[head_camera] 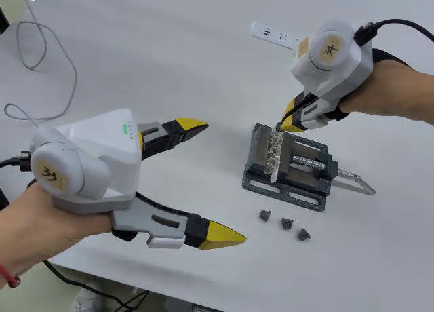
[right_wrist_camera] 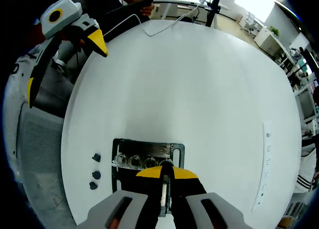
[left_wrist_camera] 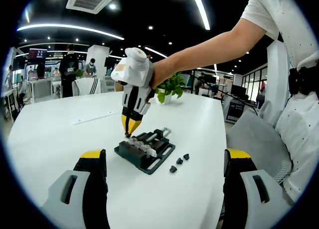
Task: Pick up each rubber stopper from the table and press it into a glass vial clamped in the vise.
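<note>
A dark metal vise (head_camera: 298,180) (left_wrist_camera: 149,154) (right_wrist_camera: 177,150) stands on the white table and clamps a row of several glass vials (head_camera: 273,156) (left_wrist_camera: 141,141) (right_wrist_camera: 134,162). My right gripper (head_camera: 280,127) (left_wrist_camera: 130,133) (right_wrist_camera: 164,170) points down at the end vial, jaws together, with a small dark rubber stopper (right_wrist_camera: 167,164) at its tips. Three loose stoppers (head_camera: 287,224) (left_wrist_camera: 179,161) (right_wrist_camera: 95,174) lie on the table beside the vise. My left gripper (head_camera: 213,183) (left_wrist_camera: 164,154) (right_wrist_camera: 65,67) hovers wide open to the left of the vise, holding nothing.
A white power strip (head_camera: 274,35) (left_wrist_camera: 94,118) (right_wrist_camera: 264,164) lies at the far side of the table. A thin cable (head_camera: 41,54) loops at the far left. The vise handle (head_camera: 356,183) sticks out to the right. The table's near edge runs just below the left gripper.
</note>
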A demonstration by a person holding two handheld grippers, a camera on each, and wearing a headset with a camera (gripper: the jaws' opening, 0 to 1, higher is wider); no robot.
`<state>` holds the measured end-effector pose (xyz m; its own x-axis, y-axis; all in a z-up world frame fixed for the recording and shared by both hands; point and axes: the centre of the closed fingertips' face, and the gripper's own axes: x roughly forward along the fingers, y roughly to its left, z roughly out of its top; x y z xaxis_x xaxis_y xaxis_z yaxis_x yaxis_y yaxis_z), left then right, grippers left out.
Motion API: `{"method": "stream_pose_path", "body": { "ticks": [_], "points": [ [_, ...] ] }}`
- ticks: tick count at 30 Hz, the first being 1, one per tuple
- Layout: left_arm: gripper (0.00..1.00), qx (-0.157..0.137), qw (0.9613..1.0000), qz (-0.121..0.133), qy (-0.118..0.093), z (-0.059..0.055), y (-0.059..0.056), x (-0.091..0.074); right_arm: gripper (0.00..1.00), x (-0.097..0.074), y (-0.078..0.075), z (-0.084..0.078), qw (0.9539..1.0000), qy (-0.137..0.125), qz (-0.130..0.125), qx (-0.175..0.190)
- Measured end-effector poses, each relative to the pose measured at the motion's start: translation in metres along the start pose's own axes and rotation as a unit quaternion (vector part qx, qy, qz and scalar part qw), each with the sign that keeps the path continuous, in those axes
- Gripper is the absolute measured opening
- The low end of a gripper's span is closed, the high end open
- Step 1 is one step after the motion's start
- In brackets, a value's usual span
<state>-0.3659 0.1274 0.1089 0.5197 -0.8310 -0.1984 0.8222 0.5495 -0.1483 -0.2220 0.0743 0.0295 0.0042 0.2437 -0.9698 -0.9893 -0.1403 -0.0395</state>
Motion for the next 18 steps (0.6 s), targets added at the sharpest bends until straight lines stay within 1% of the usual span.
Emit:
{"method": "stream_pose_path", "body": {
  "ticks": [5, 8, 10, 11, 15, 18],
  "points": [
    [0.98, 0.001, 1.0, -0.001, 0.0, 0.001, 0.0, 0.0, 0.03, -0.001, -0.003, 0.0, 1.0, -0.006, -0.007, 0.002],
    [0.98, 0.002, 1.0, -0.001, 0.001, 0.001, 0.001, 0.0, 0.06, -0.002, -0.002, -0.002, 0.9999, -0.012, -0.005, 0.005],
    [0.98, 0.001, 1.0, 0.0, 0.001, 0.001, 0.001, 0.0, 0.11, -0.003, 0.0, -0.003, 0.9998, -0.016, -0.006, 0.007],
    [0.98, 0.002, 1.0, 0.0, 0.002, 0.001, 0.001, 0.0, 0.11, -0.004, 0.001, -0.004, 0.9998, -0.018, -0.007, 0.007],
    [0.98, 0.003, 1.0, -0.001, 0.005, 0.0, 0.001, 0.001, 0.13, -0.009, 0.002, -0.003, 0.9992, -0.036, -0.011, 0.018],
    [0.98, 0.004, 1.0, -0.002, 0.005, 0.001, 0.001, 0.001, 0.17, -0.014, 0.003, 0.0, 0.9978, -0.056, -0.014, 0.031]
  ]
}}
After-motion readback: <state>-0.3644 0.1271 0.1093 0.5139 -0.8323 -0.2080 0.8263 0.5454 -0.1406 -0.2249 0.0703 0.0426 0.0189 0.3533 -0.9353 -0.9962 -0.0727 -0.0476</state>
